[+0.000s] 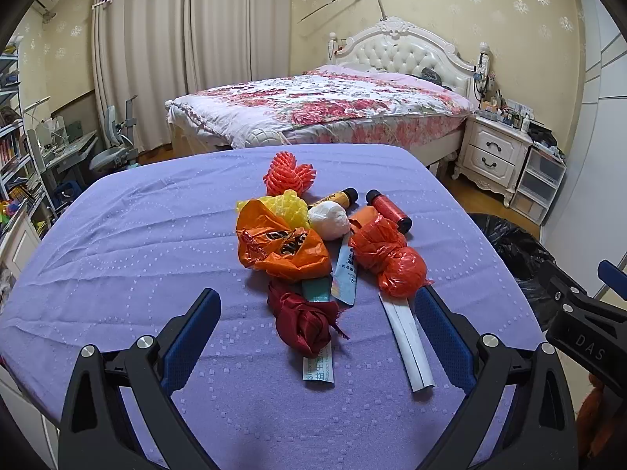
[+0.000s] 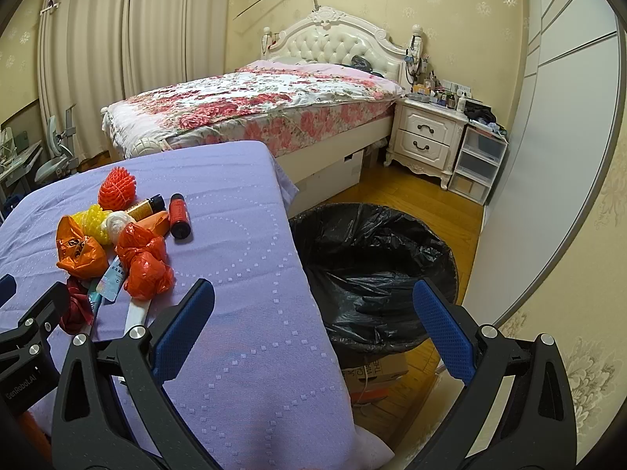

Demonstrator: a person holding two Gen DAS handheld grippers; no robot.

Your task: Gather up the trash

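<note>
**So, trash pile on the table, both grippers empty**

Okay, going left to right. Left gripper (image 1: pixel 317 329) hangs over the near part of the purple table (image 1: pixel 137 235), jaws spread wide with nothing between them. Right in front of it sits the pile: orange bag (image 1: pixel 282 246) on the left, yellow net (image 1: pixel 290 207) behind it, orange-red net (image 1: pixel 290 174) at the far end. A dark red bag (image 1: pixel 305 321) lies nearest, partly on a blue-and-white packet (image 1: pixel 319 368). In the middle there's a white wad (image 1: pixel 329 219) touching a yellow tube (image 1: pixel 333 197), plus a blue sachet (image 1: pixel 345 278). Further right, a red bag (image 1: pixel 392 262) lies partly over a white strip (image 1: pixel 407 344), and a red tube (image 1: pixel 388 205) lies beyond it.

Right gripper (image 2: pixel 313 321) sits at the table's right edge, jaws also wide apart and holding nothing. Just beside the table on the floor is the bin (image 2: pixel 376 266) with its black liner, well right of the pile. Bed (image 2: pixel 254 105) and nightstand (image 2: pixel 427 137) are at the far side.
</note>
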